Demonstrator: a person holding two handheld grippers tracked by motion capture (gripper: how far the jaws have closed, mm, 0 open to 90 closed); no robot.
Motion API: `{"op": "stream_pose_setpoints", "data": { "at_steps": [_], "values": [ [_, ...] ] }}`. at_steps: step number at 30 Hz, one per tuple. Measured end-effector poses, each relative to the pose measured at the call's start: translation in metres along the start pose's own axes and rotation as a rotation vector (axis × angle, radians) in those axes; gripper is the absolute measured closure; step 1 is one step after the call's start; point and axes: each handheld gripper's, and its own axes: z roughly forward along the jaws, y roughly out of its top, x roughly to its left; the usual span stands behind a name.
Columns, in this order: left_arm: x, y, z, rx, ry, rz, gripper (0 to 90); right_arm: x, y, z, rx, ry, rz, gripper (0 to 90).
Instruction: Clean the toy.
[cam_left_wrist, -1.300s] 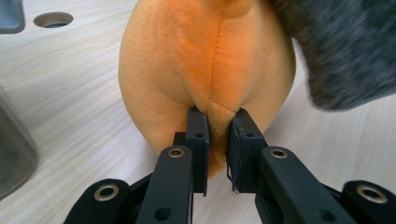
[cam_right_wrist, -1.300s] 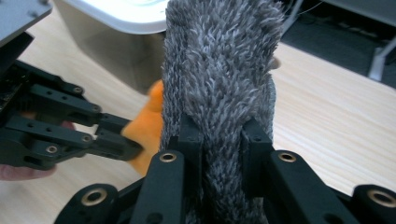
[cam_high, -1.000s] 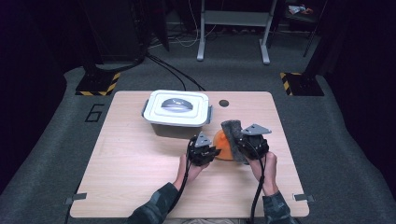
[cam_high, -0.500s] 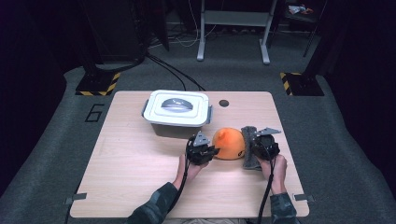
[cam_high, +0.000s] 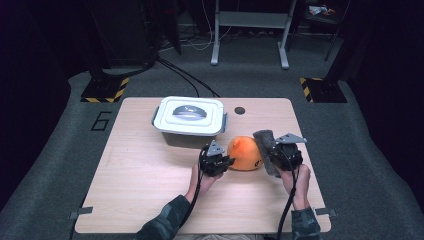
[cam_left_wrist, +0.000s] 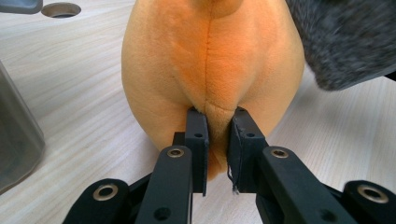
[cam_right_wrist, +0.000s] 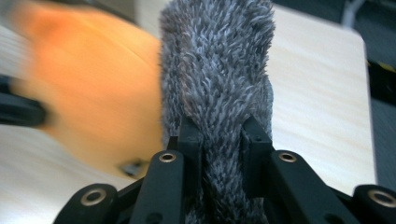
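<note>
An orange plush toy (cam_high: 244, 153) rests on the wooden table (cam_high: 140, 190), just in front of the box. My left gripper (cam_high: 223, 162) is shut on a fold of the orange plush (cam_left_wrist: 210, 70) at its left side, the jaws pinching the fabric near the seam. A grey furry piece (cam_high: 265, 147) stands against the toy's right side, and my right gripper (cam_high: 280, 157) is shut on it. In the right gripper view the grey fur (cam_right_wrist: 217, 70) rises between the jaws with the orange plush (cam_right_wrist: 93, 88) blurred to its left.
A grey storage box with a white lid (cam_high: 189, 116) stands behind the toy at the table's middle back. A round cable hole (cam_high: 240, 110) lies to its right. Black stands and cables (cam_high: 105, 85) sit on the floor beyond the table.
The right gripper with the grey furry piece swung out to the right of the orange toy, then came back in against its right side. The left gripper kept still on the plush.
</note>
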Motion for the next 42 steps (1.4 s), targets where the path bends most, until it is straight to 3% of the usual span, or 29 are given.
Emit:
{"op": "stream_pose_setpoints", "data": {
  "at_steps": [6,8,10,11,13,19,25,35,38,42],
  "values": [
    [-0.001,0.001,0.000,0.000,-0.005,0.006,79.3,0.031,0.017,-0.007,-0.061,0.106,-0.070,74.3],
    [-0.001,0.001,0.000,0.001,-0.004,0.010,79.3,0.035,0.019,-0.002,-0.051,0.114,-0.092,74.3],
    [0.000,0.001,0.000,0.005,-0.005,0.013,79.3,0.036,0.018,0.006,-0.023,0.078,-0.083,74.3],
    [-0.001,0.001,0.000,0.004,-0.007,0.010,79.3,0.033,0.016,0.009,-0.012,0.071,-0.093,74.3],
    [-0.001,0.001,0.000,0.003,-0.010,0.006,79.3,0.027,0.013,0.013,0.002,0.066,-0.060,74.2],
    [0.000,0.001,0.001,0.004,-0.011,0.007,79.3,0.012,0.001,0.018,0.039,0.007,-0.023,74.2],
    [-0.001,0.001,0.001,0.003,-0.009,0.010,79.3,-0.004,-0.013,0.027,0.093,-0.019,0.020,74.1],
    [0.000,0.001,0.002,-0.004,-0.014,0.009,78.9,-0.023,-0.034,0.050,0.220,-0.059,0.063,74.1],
    [0.000,0.001,0.001,-0.004,-0.018,0.007,78.9,-0.027,-0.037,0.052,0.237,-0.060,0.082,74.1],
    [0.001,0.001,0.001,-0.004,-0.018,0.006,78.7,-0.030,-0.034,0.043,0.207,-0.072,0.084,74.1]
  ]
}}
